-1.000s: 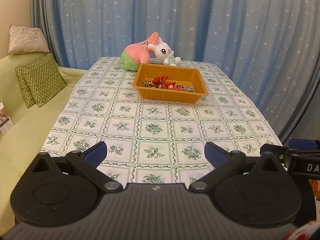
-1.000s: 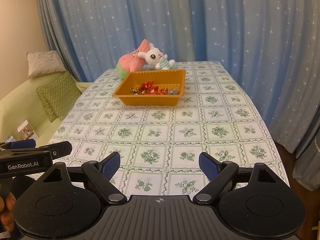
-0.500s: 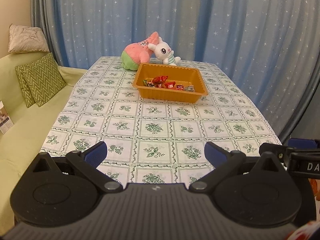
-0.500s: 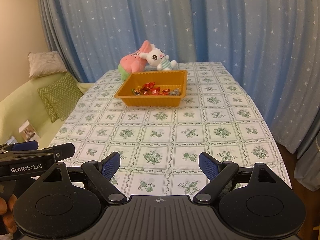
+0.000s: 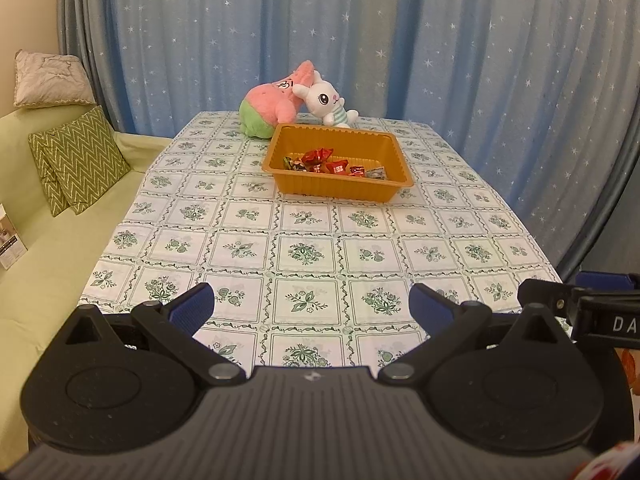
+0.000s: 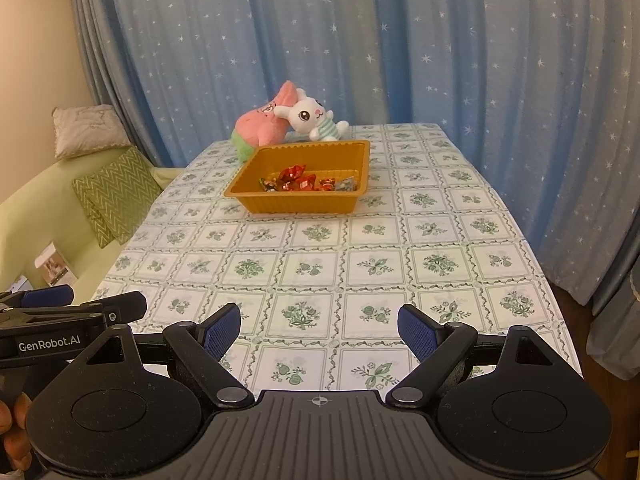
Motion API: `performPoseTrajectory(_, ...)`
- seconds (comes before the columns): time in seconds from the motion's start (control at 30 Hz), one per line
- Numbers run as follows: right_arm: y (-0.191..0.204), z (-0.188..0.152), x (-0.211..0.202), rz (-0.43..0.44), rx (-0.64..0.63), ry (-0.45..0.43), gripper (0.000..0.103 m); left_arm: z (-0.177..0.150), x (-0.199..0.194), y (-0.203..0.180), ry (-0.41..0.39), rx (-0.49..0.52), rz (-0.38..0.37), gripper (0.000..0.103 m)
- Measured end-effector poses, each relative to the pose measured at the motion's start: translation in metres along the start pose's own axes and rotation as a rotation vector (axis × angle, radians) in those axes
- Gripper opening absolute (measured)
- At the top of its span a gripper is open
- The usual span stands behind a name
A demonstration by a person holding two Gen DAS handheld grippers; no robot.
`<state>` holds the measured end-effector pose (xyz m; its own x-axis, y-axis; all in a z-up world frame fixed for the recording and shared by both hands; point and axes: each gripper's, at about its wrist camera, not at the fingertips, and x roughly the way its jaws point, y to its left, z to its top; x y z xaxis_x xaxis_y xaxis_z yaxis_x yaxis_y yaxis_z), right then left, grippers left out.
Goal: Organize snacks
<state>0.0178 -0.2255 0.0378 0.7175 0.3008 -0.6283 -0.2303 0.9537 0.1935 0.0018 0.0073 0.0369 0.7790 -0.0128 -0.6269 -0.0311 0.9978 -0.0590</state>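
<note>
Star-dotted blue curtains (image 5: 400, 40) back a surface (image 5: 304, 252) under a green floral cloth, seen from my left wrist. My left gripper (image 5: 311, 306) hovers at the near edge, jaws spread wide, holding nothing. An orange tray (image 5: 340, 188) sits well ahead toward the far end, wrapped snacks (image 5: 332, 164) lying inside it. A pink plush (image 5: 272, 106) and white bunny plush (image 5: 326, 100) lean together just behind the tray.

From my right wrist, my right gripper (image 6: 319, 330) likewise hangs over the near edge, jaws spread and empty. The tray (image 6: 296, 202) of snacks (image 6: 304, 182) stands far ahead, slightly left. A green sofa (image 6: 44, 216) with cushions (image 6: 116, 196) lines the left side.
</note>
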Motion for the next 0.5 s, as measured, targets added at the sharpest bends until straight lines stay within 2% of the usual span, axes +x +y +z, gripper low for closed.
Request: performPoseTrajectory(0.5, -0.0030, 0.0020, 0.0006, -0.009, 0.019, -0.008, 0.085, -0.0012, 0.0011, -0.0024, 0.001, 0.002, -0.003, 0.103)
